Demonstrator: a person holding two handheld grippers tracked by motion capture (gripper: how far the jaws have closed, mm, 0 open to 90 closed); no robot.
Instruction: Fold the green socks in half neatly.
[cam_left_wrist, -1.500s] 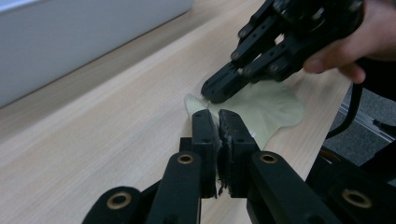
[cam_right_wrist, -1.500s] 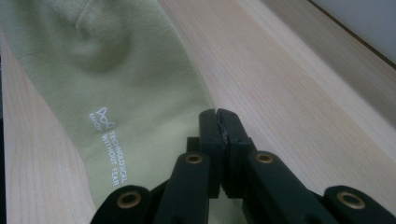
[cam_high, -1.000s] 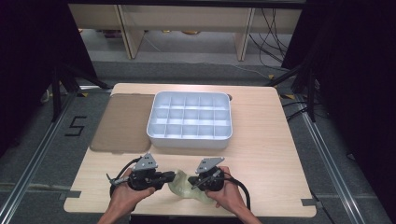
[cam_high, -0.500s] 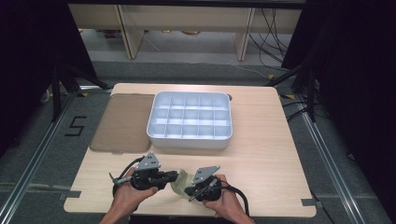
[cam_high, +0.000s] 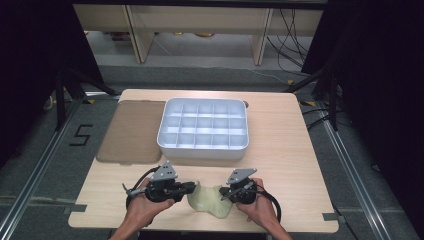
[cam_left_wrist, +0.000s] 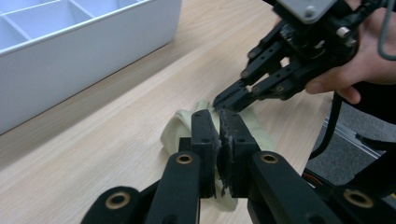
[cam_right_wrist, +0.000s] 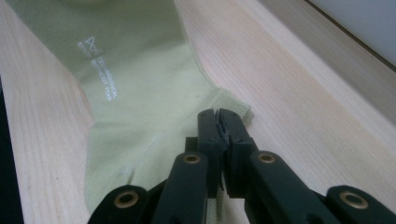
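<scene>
behind the pale green sock (cam_high: 209, 199) white divided tray (cam_high: 203, 129), brown mat (cam_high: 131, 131), both hand-held grippers clamped on sock

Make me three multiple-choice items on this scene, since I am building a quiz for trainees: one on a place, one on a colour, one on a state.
1. Where does the sock lie?
A. inside the tray
B. on the table's near edge, between the two tools
C. on the floor

2. What colour is the divided tray?
A. white
B. red
C. black

3. How do the left tool and right tool stand?
A. both wide open
B. both shut on the sock
C. one open

Answers: 1 B, the high view shows it there; 2 A, its walls are white; 3 B, fabric sits between closed jaws.
</scene>
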